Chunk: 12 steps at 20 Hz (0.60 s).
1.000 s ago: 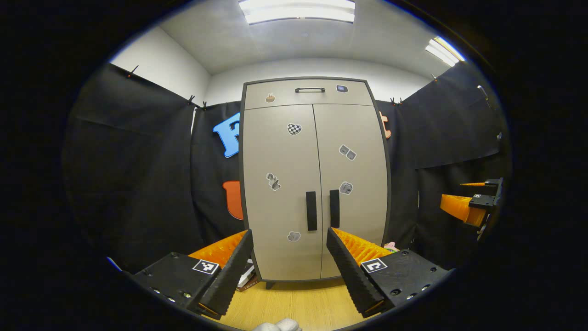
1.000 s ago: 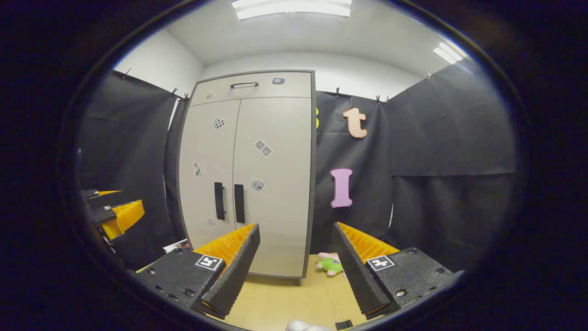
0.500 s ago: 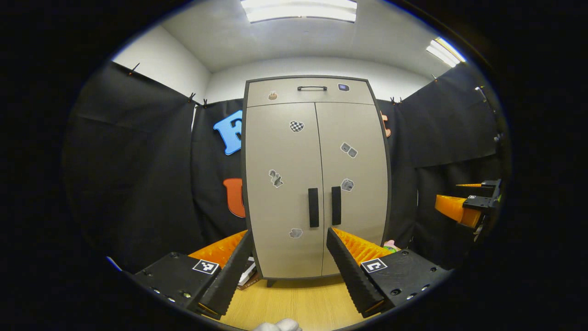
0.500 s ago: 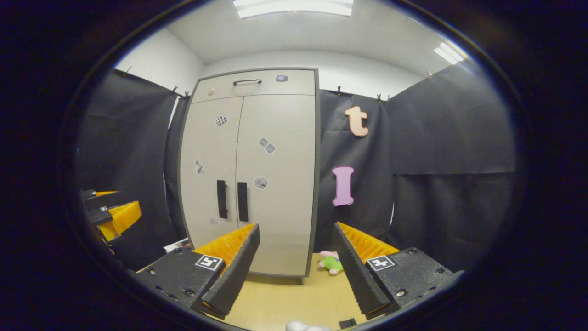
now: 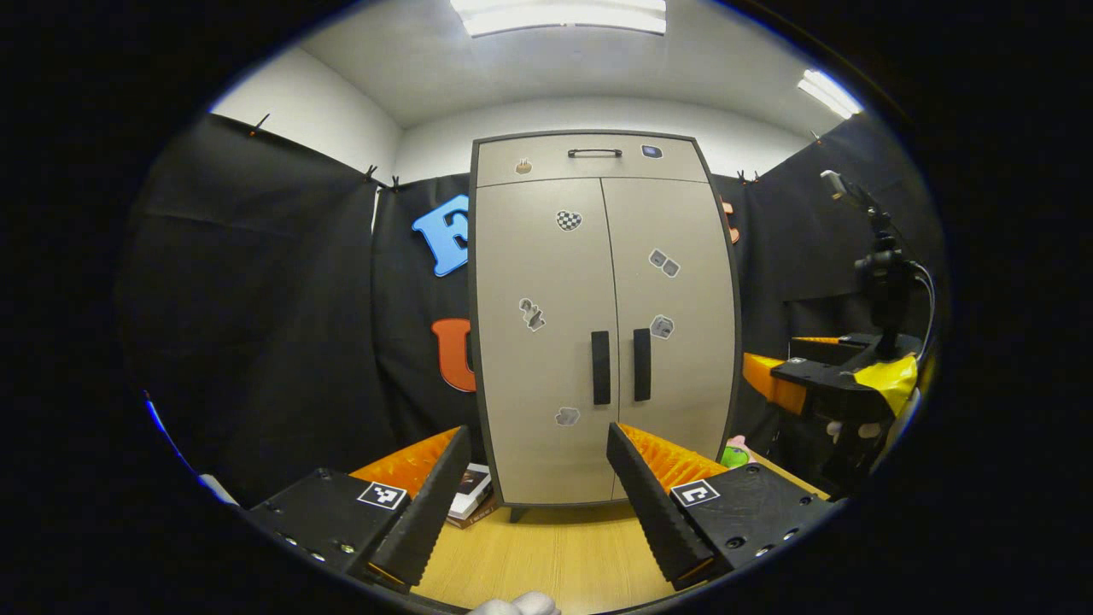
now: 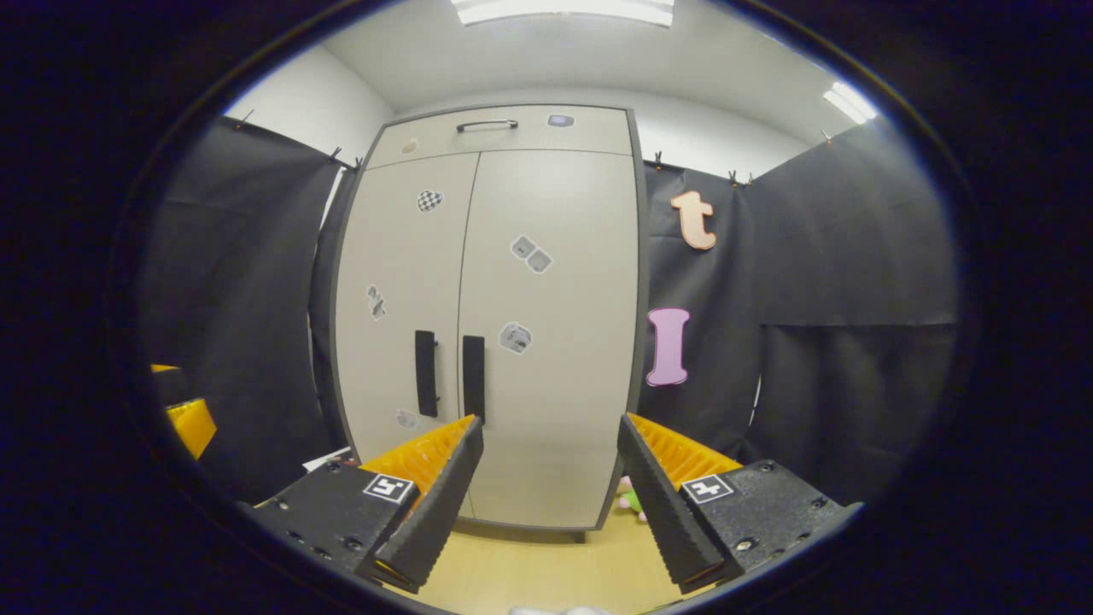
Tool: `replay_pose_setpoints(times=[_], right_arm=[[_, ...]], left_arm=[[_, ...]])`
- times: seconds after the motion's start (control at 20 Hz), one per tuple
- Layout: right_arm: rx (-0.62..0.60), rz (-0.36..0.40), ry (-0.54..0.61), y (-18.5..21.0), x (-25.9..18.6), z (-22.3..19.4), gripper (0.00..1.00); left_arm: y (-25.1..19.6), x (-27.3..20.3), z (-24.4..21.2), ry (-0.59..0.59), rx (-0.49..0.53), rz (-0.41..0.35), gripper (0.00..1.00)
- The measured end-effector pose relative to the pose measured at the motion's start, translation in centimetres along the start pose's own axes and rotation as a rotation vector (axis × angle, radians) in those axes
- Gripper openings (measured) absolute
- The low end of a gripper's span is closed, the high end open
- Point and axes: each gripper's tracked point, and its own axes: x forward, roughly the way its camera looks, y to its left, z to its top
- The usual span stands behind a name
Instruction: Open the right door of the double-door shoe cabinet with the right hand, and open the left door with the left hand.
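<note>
A beige shoe cabinet (image 5: pixel 546 282) (image 6: pixel 546 376) with dark trim stands ahead, both doors closed. Its left door handle (image 5: pixel 600 367) (image 6: pixel 425 373) and right door handle (image 5: pixel 641 365) (image 6: pixel 473 377) are black vertical bars side by side at the centre seam. My left gripper (image 5: pixel 534 448) is open, short of the cabinet, fingers spread below the handles. My right gripper (image 6: pixel 546 440) is open too, nearer the cabinet, with the right handle just above its left finger. In the left gripper view the right gripper (image 5: pixel 824 384) and its holder show at the right edge.
A top drawer (image 5: pixel 593 159) with a black pull sits above the doors. Books (image 5: pixel 474 498) lie on the wooden floor (image 5: pixel 555 555) left of the cabinet, and a green and pink plush toy (image 5: pixel 734 451) (image 6: pixel 630 500) lies to its right. Black cloth walls surround the booth.
The right gripper has moved forward, so the cabinet looms larger in its view. The left gripper view has shifted slightly; the right gripper now shows closer and larger at its right edge.
</note>
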Motion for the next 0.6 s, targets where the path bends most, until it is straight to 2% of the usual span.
replay_pose_setpoints(times=[0.25, 0.6], right_arm=[[0.024, 0.036, 0.019, 4.0, 7.8, -0.8, 0.99], [0.03, 0.026, 0.067, 6.5, 16.9, -2.3, 0.99]], left_arm=[[1.5, -0.6, -0.7, 0.015, 0.003, 0.074, 0.96], [3.9, 0.0, -1.3, 0.046, 0.0, 0.163, 0.96]])
